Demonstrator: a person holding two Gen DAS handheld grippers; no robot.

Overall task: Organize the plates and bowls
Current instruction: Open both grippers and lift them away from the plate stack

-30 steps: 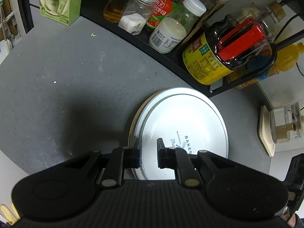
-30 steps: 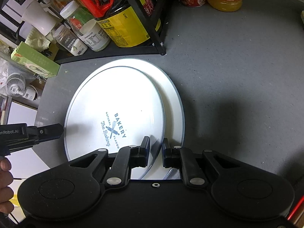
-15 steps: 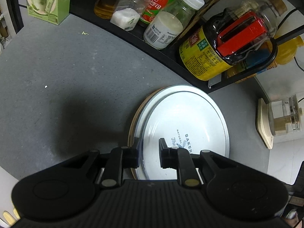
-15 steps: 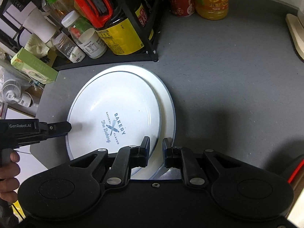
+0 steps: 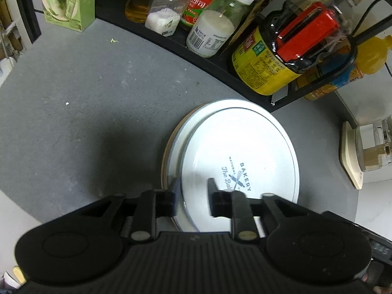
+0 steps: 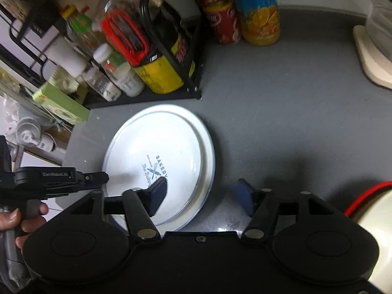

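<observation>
Now the top plate (image 5: 245,152), white with a blue "BAKERY" print, lies on a larger white plate (image 6: 208,152), and it sits a little off centre, so the larger plate shows as a crescent on one side. In the left wrist view a thin brown rim (image 5: 164,156) is seen under the two plates; I cannot tell what it belongs to. The stack rests on the grey bench (image 5: 85,103), near the corner of a black rack (image 6: 193,90).

The left gripper (image 5: 192,188) has its jaws a little apart, one on each side of the near rim of the top plate; whether they touch the rim I cannot tell. A hand (image 6: 17,223) holds its handle in the right wrist view. The right gripper (image 6: 203,193) has its jaws spread wide, one above the top plate and the other above the bare bench beside the stack, holding nothing.

On the rack stand a bottle with yellow label and red handle (image 5: 289,56), two clear jars and other bottles. A green carton (image 5: 68,0) stands beside the rack, and an orange juice bottle (image 6: 259,12) and a red can (image 6: 220,17) on its other side.
</observation>
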